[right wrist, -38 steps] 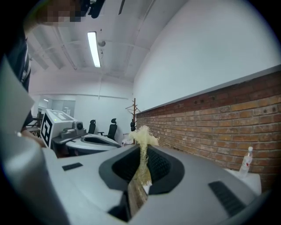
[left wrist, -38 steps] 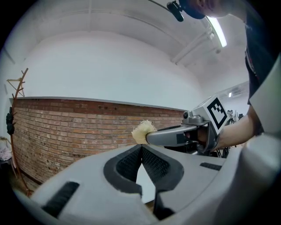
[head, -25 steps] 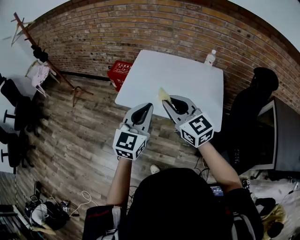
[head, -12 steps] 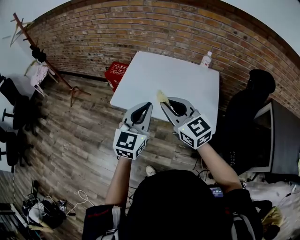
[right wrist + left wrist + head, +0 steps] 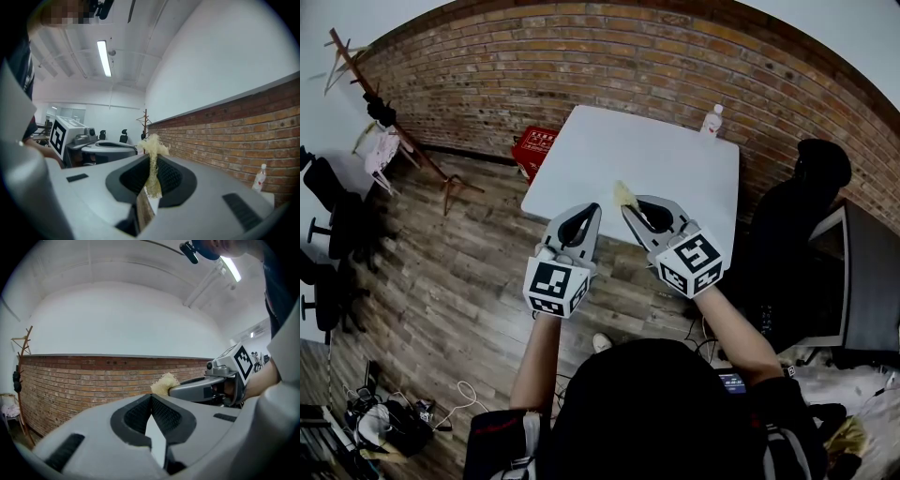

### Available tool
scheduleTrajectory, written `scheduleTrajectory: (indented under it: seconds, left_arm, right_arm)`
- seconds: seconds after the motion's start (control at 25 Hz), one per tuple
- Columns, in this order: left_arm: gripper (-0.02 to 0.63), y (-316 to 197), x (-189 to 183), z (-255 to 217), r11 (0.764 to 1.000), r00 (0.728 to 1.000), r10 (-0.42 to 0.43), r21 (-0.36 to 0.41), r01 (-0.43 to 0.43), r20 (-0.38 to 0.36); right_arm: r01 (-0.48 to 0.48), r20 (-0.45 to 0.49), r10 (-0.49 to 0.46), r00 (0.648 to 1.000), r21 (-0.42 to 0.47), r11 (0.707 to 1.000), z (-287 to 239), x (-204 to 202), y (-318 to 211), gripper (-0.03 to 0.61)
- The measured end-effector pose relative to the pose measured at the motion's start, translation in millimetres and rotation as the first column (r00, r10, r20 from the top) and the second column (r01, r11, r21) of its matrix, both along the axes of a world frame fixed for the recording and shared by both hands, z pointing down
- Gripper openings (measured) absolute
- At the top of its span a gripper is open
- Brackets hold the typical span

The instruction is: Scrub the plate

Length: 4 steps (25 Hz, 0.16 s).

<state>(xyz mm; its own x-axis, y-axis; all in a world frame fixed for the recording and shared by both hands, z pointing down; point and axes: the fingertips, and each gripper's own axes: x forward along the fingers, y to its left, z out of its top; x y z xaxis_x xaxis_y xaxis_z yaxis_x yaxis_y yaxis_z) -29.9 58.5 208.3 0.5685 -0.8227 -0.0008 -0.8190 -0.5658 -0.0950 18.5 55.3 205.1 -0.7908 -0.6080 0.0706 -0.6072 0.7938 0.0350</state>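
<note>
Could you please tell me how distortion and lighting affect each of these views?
Head view: fisheye bends the brick wall into an arc; left gripper view: dark vignetted corners, even light; right gripper view: the ceiling light glares white.

At the near edge of the table (image 5: 652,155) are two grippers: the left gripper (image 5: 593,210) closed, the right gripper (image 5: 627,210) pinching a yellow sponge (image 5: 624,194). A bottle (image 5: 711,119) stands on the far corner, near the brick wall (image 5: 581,66).
</note>
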Motion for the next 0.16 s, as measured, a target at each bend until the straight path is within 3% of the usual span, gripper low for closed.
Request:
scheduleTrajectory:
  seconds: [0.16]
  left_arm:
    - [0.020, 1.9, 0.5, 1.3, 1.000, 1.000, -0.005, -0.003, 0.005, -0.004]
  right_arm:
    - [-0.011, -0.008, 0.011, 1.000, -0.003, 1.000, 4.9, 5.9, -0.2, 0.046]
